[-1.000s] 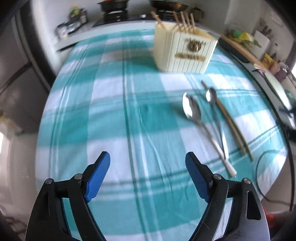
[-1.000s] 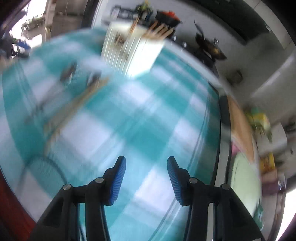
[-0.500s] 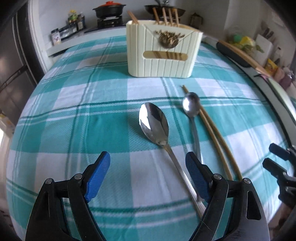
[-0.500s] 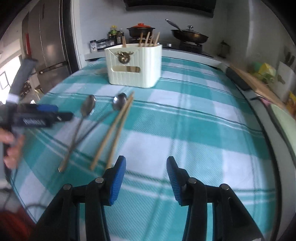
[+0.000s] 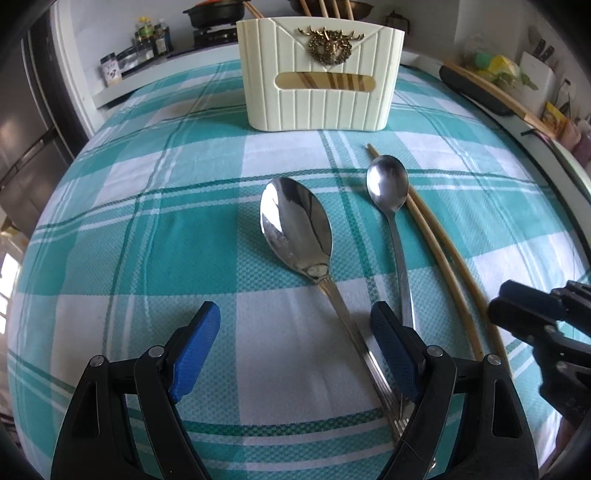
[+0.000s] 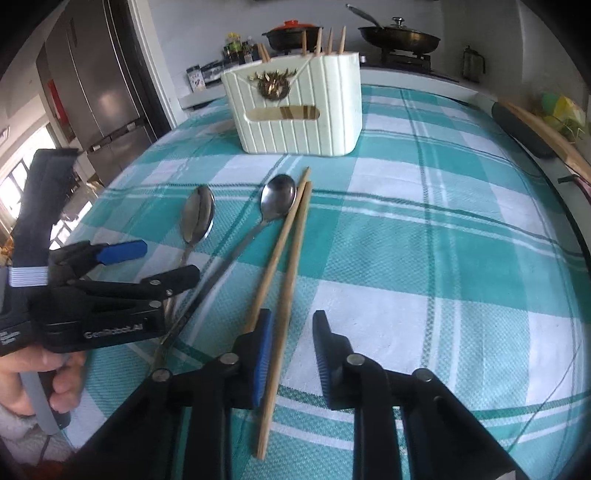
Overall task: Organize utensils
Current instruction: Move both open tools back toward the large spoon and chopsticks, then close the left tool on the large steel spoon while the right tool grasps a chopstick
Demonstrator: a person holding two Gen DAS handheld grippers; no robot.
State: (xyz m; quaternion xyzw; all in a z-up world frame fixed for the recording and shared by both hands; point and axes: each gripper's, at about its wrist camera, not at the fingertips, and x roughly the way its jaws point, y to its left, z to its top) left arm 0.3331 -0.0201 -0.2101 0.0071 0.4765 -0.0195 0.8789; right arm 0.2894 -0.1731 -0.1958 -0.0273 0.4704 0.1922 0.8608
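On the teal checked cloth lie a large spoon (image 5: 295,225), a small spoon (image 5: 388,184) and a pair of wooden chopsticks (image 5: 436,251), handles towards me. Behind them stands a cream utensil holder (image 5: 317,92) with several chopsticks in it. My left gripper (image 5: 295,332) is open low over the large spoon's handle, which runs under its right finger. My right gripper (image 6: 291,325) is closing; one chopstick (image 6: 291,236) lies between its jaws beside the left pad, not squeezed. The right wrist view also shows the left gripper (image 6: 166,260), both spoons (image 6: 197,218) and the holder (image 6: 295,107).
A stove with a pot (image 6: 291,35) and a pan (image 6: 399,35) sits behind the table. A steel fridge (image 6: 99,92) stands at the left. A wooden board (image 5: 491,92) and kitchen clutter line the right edge. A thin cable (image 6: 546,417) lies on the cloth near the right.
Both grippers came closer to the utensils and lower. The right gripper's view levelled out, its jaws narrowed and a chopstick now lies between them. The left jaws stayed wide.
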